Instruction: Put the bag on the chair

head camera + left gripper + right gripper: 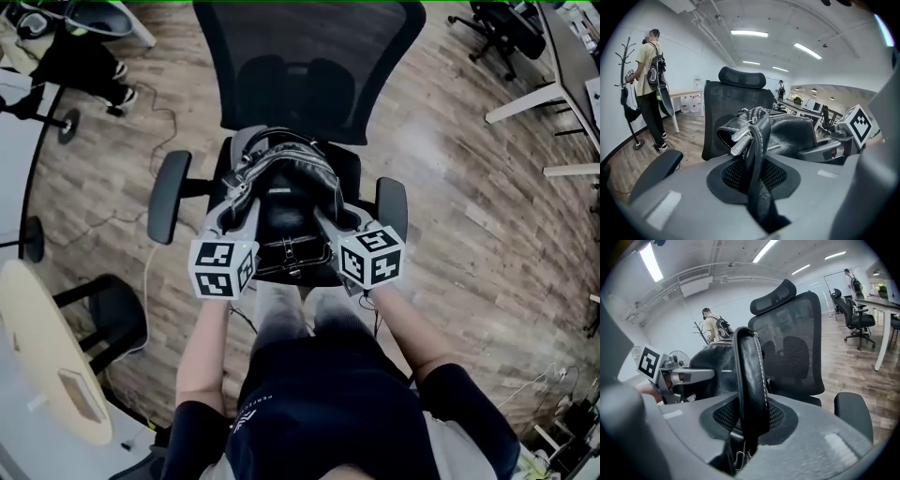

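Your left gripper [757, 176] has its jaws closed narrowly on the left strap [757, 136] of the black bag [286, 202]. Your right gripper [750, 420] clamps the right strap [750, 376] in the same way. The bag rests on the seat of the chair [309, 66], in front of the mesh backrest and between the armrests.

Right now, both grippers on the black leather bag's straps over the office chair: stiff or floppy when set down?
Likely floppy: the straps of the black leather bag drape limply through the jaws. Its body bulges, so probably filled and heavy. On the black mesh-backed office chair it should slump, not roll.
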### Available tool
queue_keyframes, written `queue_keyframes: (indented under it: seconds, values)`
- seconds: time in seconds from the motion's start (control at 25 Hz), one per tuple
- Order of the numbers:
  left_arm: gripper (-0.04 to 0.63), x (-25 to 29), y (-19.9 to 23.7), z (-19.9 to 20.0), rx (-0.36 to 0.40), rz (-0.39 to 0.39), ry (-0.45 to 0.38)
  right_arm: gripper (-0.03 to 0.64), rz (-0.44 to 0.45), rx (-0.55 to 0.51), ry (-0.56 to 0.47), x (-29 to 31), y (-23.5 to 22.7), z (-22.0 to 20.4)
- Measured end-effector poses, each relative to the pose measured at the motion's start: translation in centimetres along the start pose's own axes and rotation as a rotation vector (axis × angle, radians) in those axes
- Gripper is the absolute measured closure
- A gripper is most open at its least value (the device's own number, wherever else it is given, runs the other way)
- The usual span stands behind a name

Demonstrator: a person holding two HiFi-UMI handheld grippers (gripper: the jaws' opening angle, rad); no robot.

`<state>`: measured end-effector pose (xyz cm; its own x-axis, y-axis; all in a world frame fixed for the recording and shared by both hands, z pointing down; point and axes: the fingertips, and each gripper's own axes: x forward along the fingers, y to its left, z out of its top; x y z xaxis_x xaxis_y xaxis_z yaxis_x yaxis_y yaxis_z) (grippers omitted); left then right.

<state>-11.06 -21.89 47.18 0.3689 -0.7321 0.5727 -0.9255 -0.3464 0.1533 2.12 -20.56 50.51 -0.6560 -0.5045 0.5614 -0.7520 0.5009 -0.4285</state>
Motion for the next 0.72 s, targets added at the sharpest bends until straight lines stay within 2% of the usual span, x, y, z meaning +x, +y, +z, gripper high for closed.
queue_keyframes:
  seconds: [0.16,0.36,0.72]
  values:
    - [0.514,3.9,1.2,0.8,0.011,-0.066,0.014,0.511,-0.073,0.036,-0.026,2.1,-2.6,1.0]
    - [0.511,8.0,2.2,0.8,0.019,-0.128,0.030,0.511,-0.115,0.070,-0.033,4.3,-5.3,1.2]
    - [0.506,13.0,4.1,-1.1,0.046,-0.173,0.108,0.492,-0.174,0.136,-0.008,8.3,-8.8,-0.4]
